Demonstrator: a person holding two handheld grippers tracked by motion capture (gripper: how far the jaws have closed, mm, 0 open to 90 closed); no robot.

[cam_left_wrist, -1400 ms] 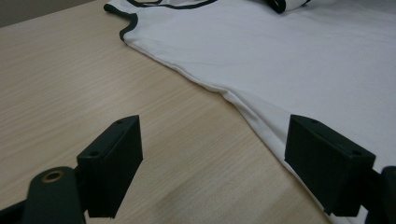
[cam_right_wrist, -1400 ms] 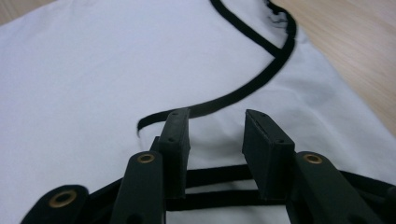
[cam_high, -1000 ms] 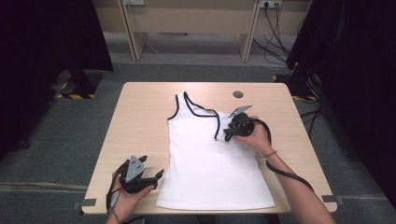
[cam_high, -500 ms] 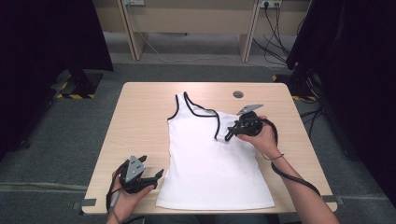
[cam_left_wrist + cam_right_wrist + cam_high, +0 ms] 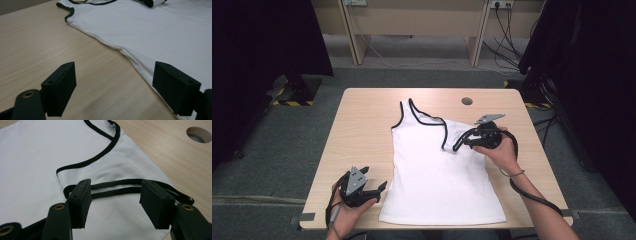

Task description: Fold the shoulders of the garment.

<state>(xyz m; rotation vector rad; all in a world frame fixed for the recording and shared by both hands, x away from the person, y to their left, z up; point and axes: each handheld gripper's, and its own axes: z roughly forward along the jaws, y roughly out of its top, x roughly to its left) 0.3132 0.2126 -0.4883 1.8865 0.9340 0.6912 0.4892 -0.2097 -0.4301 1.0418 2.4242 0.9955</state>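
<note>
Since the earlier frame the right gripper (image 5: 460, 143) had drawn back off the folded strap toward the bench's right side, its jaws just opening and now apart with nothing between them; the white sleeveless cotton top with black trim (image 5: 437, 175) lay flat mid-bench, hem at the near edge; the left gripper (image 5: 379, 190), jaws apart, sat beside its left hem; bare light wooden bench (image 5: 362, 130) spread left.

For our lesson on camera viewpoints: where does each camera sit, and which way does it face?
High view: above the person's side, facing down on the table; both forearms show.
Left gripper view: on the left claw, facing the tank top hem.
Right gripper view: on the right claw, facing the folded strap.
All share the tank top.
</note>
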